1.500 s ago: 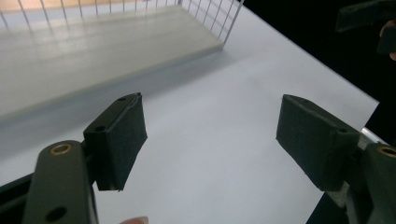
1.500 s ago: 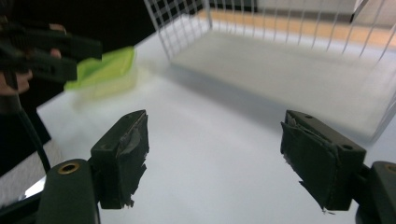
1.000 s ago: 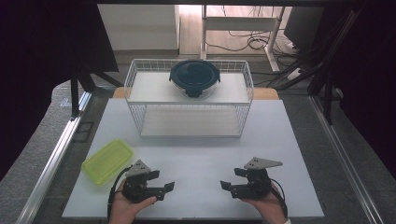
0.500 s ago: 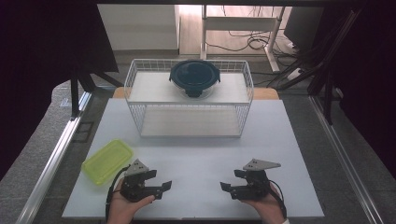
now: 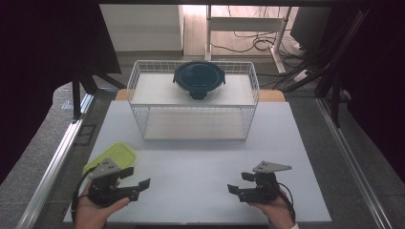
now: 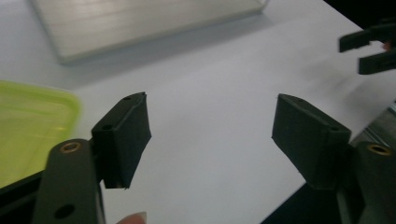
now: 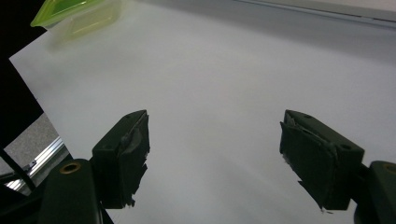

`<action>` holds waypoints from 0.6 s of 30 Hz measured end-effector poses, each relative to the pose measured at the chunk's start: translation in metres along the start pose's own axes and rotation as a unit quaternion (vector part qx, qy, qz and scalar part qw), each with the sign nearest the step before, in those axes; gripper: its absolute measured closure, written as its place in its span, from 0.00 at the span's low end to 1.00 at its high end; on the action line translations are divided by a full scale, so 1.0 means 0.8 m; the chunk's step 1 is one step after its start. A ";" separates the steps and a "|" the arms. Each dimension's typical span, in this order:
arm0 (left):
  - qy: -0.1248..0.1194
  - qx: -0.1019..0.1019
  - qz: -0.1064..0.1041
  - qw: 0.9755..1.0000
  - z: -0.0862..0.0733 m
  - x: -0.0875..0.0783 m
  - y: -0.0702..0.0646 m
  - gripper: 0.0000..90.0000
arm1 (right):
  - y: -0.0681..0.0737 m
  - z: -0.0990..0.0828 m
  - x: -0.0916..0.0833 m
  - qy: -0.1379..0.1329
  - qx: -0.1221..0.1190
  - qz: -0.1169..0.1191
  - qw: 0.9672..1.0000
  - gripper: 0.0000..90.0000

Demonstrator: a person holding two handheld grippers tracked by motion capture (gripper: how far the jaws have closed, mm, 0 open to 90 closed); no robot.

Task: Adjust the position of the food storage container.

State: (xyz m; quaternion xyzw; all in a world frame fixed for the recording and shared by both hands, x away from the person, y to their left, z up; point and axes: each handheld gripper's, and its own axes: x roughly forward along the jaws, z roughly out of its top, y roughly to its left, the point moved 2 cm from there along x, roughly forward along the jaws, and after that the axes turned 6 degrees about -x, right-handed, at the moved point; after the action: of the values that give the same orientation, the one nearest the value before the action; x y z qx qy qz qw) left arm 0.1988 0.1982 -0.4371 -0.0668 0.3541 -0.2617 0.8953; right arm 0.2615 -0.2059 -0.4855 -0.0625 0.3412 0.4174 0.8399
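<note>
A lime-green lidded container (image 5: 113, 156) lies at the front left of the white table (image 5: 200, 157); it also shows in the left gripper view (image 6: 32, 121) and the right gripper view (image 7: 77, 14). My left gripper (image 5: 136, 178) hovers just in front of and beside it, raised off the table. Its jaws stand open (image 6: 210, 135); they have just been closing a little, with nothing between them. My right gripper (image 5: 239, 182) rests low near the front right, open and empty (image 7: 215, 154).
A white wire basket (image 5: 138, 102) stands at the back of the table, with a dark blue round lidded bowl (image 5: 198, 78) on its upper shelf. A metal rail (image 5: 52, 167) runs along the table's left side. The right gripper's jaws (image 6: 371, 46) appear far off in the left gripper view.
The left hand has moved left and lifted, and now sits close against the green container's near edge. The right hand has kept still.
</note>
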 end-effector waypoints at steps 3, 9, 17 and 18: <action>-0.005 -0.002 0.009 1.000 0.014 -0.014 0.019 0.36 | -0.003 0.002 -0.003 -0.009 0.013 0.010 1.000 0.27; 0.000 -0.014 0.024 1.000 0.032 -0.019 0.057 0.43 | -0.007 0.002 -0.005 -0.014 0.027 0.018 0.999 0.27; 0.023 -0.021 0.043 0.999 0.057 -0.008 0.116 0.52 | -0.011 0.000 -0.004 -0.008 0.030 0.008 0.999 0.27; 0.025 -0.023 0.045 0.998 0.058 -0.006 0.121 0.59 | -0.013 -0.001 -0.003 -0.005 0.031 0.004 0.999 0.27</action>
State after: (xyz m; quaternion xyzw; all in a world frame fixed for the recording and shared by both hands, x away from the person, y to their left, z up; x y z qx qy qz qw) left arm 0.2678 0.2805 -0.4294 -0.0646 0.3848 -0.2143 0.8955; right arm 0.2677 -0.2145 -0.4869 -0.0329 0.3505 0.4103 0.8413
